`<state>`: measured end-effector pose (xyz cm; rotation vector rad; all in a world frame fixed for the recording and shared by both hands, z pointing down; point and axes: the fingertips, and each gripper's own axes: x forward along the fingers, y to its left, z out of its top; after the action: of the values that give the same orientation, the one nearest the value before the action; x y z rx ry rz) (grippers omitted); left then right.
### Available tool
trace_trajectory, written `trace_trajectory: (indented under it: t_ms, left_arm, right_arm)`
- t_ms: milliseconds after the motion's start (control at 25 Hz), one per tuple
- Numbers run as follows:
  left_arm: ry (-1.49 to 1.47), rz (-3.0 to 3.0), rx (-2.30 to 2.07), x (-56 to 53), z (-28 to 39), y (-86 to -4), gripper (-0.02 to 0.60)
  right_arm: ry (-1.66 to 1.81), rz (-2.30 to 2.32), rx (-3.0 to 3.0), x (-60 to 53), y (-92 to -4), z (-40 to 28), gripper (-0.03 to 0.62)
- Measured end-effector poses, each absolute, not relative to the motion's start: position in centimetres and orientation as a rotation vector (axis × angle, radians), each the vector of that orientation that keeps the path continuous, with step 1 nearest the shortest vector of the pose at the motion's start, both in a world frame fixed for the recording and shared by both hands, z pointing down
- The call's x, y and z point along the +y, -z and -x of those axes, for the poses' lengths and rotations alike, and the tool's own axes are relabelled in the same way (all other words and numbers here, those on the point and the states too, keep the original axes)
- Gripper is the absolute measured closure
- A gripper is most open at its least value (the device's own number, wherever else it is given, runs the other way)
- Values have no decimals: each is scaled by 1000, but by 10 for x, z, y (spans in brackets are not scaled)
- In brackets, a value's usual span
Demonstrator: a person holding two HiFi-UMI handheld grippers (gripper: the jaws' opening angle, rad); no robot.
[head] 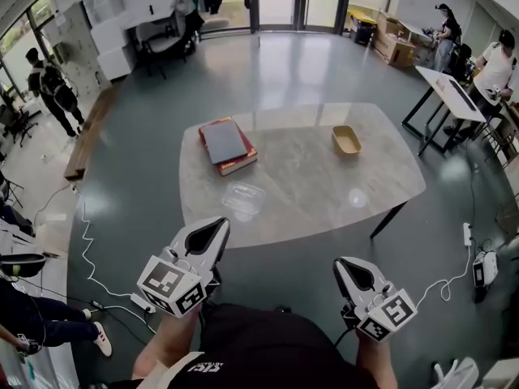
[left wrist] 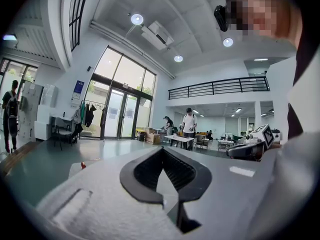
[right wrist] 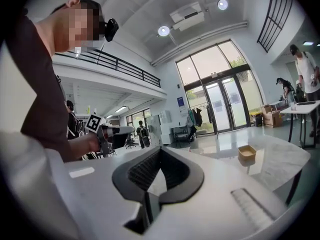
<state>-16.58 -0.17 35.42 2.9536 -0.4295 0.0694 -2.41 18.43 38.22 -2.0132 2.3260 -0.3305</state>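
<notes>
We held the left gripper [head: 220, 225] and right gripper [head: 340, 264] clenched on nothing, short of the table [head: 324, 186], nearest the clear plastic container [head: 243, 199].

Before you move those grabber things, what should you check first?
1. Left gripper empty: ok, jaws together, nothing between them.
2. Right gripper empty: ok, jaws together, nothing between them.
3. Grippers off the table: ok, both are short of its near edge.
4. Clear plastic box free to reach: ok, it sits alone near the edge, closest to the left gripper.
5. Books steady: ok, a flat pile.
6. Box lid shut: cannot tell.
</notes>
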Motion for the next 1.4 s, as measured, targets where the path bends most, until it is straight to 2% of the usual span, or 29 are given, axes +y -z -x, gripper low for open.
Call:
trace_trajectory:
  t_ms: [280, 760, 960, 1400]
  left_arm:
    - [-152, -2964, -457, 20, 146, -363, 577]
    - [-201, -2937, -422, -13, 102, -383, 577]
    - [-194, -2917, -442, -54, 81, -383, 577]
    - [-160, -2888, -521, -146, 65, -382, 577]
  right_arm:
    - [427, 2026, 2248, 219, -396, -17, 592]
    - [502, 1993, 2250, 187, -411, -48, 592]
    - [531, 1999, 2241, 150, -405, -77, 592]
    - [519, 1911, 2386, 36, -394, -93, 592]
